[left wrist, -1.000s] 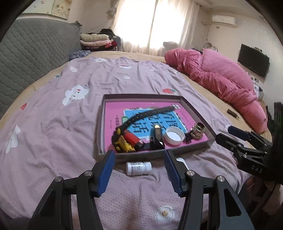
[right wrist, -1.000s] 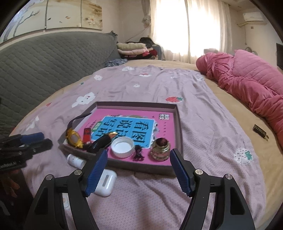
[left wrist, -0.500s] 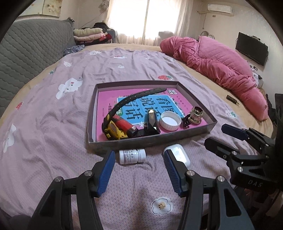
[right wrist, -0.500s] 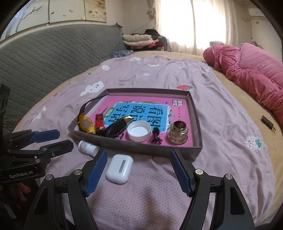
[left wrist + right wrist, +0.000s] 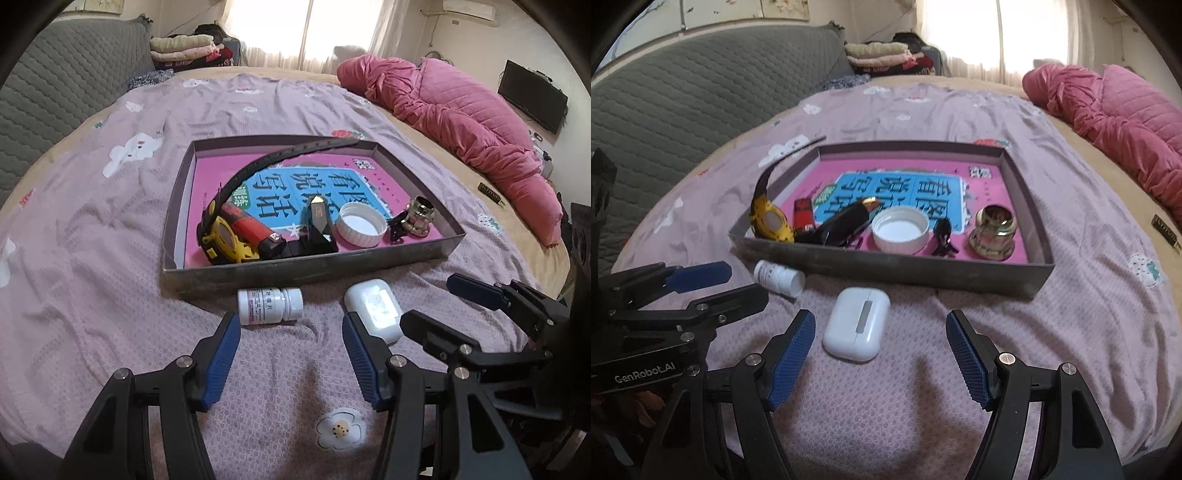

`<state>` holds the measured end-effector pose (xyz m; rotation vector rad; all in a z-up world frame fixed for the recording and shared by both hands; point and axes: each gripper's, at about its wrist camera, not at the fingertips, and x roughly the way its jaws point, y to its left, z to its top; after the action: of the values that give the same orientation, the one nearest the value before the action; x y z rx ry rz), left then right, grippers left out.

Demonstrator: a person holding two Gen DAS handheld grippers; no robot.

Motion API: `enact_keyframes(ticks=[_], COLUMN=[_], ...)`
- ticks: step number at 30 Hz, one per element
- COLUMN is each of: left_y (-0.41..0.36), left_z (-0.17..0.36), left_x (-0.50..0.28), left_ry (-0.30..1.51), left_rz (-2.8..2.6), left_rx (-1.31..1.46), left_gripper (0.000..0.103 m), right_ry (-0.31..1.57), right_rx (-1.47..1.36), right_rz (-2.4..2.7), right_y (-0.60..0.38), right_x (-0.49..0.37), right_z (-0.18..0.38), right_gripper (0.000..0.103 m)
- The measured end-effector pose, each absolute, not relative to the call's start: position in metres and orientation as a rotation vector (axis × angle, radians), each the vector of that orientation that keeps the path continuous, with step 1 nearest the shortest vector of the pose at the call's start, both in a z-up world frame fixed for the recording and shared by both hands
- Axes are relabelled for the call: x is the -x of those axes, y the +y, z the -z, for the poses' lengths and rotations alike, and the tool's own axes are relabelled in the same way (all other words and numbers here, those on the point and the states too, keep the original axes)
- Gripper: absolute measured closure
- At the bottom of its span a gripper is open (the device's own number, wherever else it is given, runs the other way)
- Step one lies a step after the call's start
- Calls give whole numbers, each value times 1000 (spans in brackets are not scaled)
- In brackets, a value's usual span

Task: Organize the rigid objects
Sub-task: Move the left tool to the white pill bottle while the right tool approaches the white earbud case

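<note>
A grey cardboard tray (image 5: 306, 271) (image 5: 894, 271) with a pink and blue book inside lies on the purple bedspread. It holds a yellow watch (image 5: 225, 240), a red lighter (image 5: 251, 230), a black clip (image 5: 319, 229), a white lid (image 5: 360, 225) and a brass fitting (image 5: 419, 218). A white pill bottle (image 5: 269, 306) (image 5: 779, 277) and a white earbud case (image 5: 373, 310) (image 5: 857, 328) lie on the bed in front of the tray. My left gripper (image 5: 290, 352) is open just short of the bottle. My right gripper (image 5: 881, 356) is open just short of the earbud case.
A pink quilt (image 5: 461, 110) lies bunched at the right of the bed. A grey padded headboard (image 5: 683, 110) runs along the left. Folded clothes (image 5: 188, 48) are stacked at the far end. A small dark bar (image 5: 489, 192) lies on the tan sheet at the right.
Both grippers have moved forward and down toward the bed. The bottle and earbud case now sit closer to the fingertips. Nothing has been grasped.
</note>
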<state>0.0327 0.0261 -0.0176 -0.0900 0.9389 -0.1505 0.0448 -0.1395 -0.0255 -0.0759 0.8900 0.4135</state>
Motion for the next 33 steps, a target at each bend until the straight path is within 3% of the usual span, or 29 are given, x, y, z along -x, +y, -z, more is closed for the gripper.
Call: enact_keyframes(ticks=[33], left_y=[35], left_z=[56], left_x=[-71], left_ry=[1034], left_rz=[94], left_rx=[147], left_gripper=[46], right_ry=[937], right_rx=[169], right_rz=[-378], right_y=[-107], right_x=[-60], right_z=[76], right_gripper=[27])
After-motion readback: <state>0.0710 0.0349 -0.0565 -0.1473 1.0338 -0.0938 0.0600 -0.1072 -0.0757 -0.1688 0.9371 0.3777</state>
